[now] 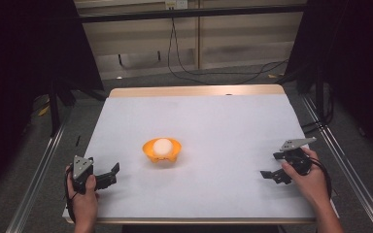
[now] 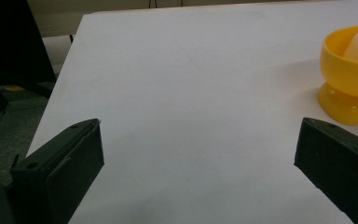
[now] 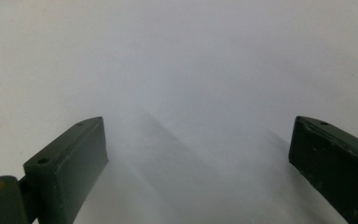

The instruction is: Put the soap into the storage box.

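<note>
I see the yellow cup standing upright near the middle of the tabletop, slightly left of centre, mouth up, stem axis vertical. A white ball sits in its bowl; being round, it shows no long axis. My left gripper rests at the near left, jaws spread and empty, pointing toward the cup, which sits at the right edge of the left gripper view. My right gripper is at the near right, jaws spread wide over bare white tabletop, well apart from the cup.
</note>
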`<state>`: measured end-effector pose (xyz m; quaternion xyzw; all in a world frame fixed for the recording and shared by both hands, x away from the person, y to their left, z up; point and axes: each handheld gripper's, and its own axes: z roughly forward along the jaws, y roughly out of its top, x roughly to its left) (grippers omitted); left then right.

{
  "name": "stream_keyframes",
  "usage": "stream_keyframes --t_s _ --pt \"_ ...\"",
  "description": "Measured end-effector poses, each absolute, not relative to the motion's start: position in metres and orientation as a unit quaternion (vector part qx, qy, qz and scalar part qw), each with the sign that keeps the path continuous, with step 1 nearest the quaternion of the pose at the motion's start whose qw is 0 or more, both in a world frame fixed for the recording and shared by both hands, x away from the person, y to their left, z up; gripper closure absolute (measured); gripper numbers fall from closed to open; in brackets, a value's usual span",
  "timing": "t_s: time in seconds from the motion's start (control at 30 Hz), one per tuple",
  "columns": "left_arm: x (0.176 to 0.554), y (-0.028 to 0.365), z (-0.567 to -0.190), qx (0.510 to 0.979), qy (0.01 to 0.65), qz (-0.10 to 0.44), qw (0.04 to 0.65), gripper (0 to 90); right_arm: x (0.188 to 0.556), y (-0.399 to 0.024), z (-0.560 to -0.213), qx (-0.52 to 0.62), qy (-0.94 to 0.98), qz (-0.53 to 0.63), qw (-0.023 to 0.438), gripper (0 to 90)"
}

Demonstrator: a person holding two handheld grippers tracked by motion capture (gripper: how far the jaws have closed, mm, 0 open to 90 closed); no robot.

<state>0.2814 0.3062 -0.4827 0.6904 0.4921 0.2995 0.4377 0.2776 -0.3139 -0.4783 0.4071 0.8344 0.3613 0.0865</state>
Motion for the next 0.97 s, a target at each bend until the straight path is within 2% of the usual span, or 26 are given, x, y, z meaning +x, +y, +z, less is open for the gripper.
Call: stream_keyframes --t_s 0.53,0.97 --pt "0.281 0.306 -0.483 0.688 0.493 0.297 0.442 1.0 0.253 -0.34 -0.483 0.435 0.796 0.408 0.104 3.5" --pt "0.281 0.306 -0.483 0.689 0.494 0.296 0.441 1.0 0.228 -0.36 -0.482 0.447 0.75 0.463 0.15 1.4"
